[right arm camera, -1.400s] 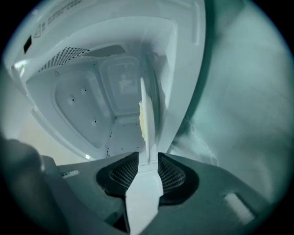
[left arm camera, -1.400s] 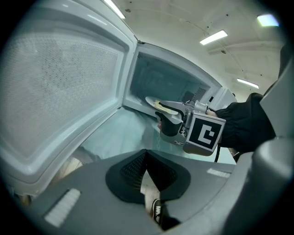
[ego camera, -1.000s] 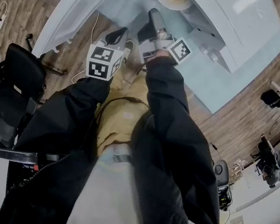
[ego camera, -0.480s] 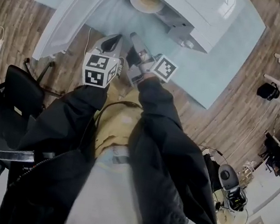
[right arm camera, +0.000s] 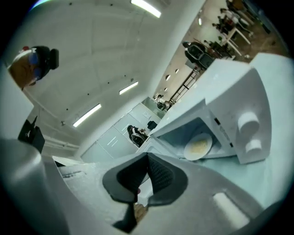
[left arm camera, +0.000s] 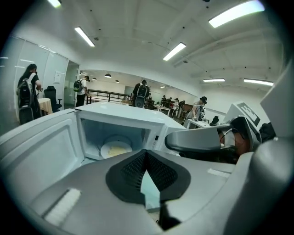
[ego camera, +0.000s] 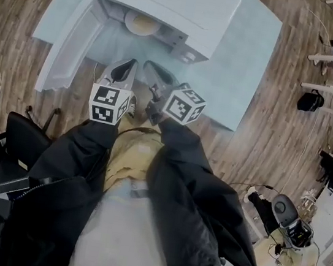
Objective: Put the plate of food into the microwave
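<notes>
I see my left gripper (left arm camera: 146, 153) with its pads pressed together on nothing, and my right gripper (right arm camera: 148, 158) is likewise closed and empty. Ahead of both sets of fingers, well apart from them, the plate (ego camera: 140, 24) sits inside the microwave (ego camera: 173, 3), whose door (ego camera: 68, 46) stands open to the left of the left fingers. In the head view the microwave's top cuts off the plate's far half. The yellowish food (left arm camera: 118, 150) is too blurred to name.

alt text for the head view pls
A white microwave stands on a pale blue surface, door open, a plate of food inside. Nearer the camera, the person's left gripper and right gripper, both shut and empty, point toward it.
</notes>
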### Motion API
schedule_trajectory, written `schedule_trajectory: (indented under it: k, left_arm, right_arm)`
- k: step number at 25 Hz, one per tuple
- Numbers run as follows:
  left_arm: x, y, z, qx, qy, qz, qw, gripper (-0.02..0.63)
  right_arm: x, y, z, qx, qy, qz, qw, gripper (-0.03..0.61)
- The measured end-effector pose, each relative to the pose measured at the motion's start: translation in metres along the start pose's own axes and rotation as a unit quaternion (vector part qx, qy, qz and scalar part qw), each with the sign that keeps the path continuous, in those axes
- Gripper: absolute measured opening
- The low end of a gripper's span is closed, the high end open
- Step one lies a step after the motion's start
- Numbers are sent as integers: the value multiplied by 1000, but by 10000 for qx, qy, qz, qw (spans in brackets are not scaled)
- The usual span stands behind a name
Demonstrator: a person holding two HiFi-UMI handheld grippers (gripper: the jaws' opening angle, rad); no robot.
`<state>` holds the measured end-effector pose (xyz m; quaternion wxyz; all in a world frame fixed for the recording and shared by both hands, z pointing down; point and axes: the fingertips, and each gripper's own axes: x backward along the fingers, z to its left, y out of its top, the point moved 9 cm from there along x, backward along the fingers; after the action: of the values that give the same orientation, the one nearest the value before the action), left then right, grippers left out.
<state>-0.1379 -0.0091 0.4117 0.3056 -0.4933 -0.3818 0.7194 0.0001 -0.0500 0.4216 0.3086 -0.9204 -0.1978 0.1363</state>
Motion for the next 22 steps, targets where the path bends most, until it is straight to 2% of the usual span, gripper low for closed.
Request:
schedule_trajectory:
  k: [4, 8, 15, 22]
  left_arm:
    - [3, 15, -12, -224, -129, -161, 9995, -3]
    - [3, 31, -19, -339, -269, -415, 9982, -4]
    - [0, 64, -32, -799, -469, -967, 9910, -3]
    - [-6, 85, -51, -1084, -701, -1259, 9836, -3]
  right_arm:
    - [13, 19, 15, 815, -69, -66, 9966, -5]
    - [24, 37, 28, 1643, -280, -93, 9860, -5]
    - [44, 64, 44, 2933, -830, -387, 9516, -5]
    - [58, 86, 53, 3710, -1138, -623, 9195, -2]
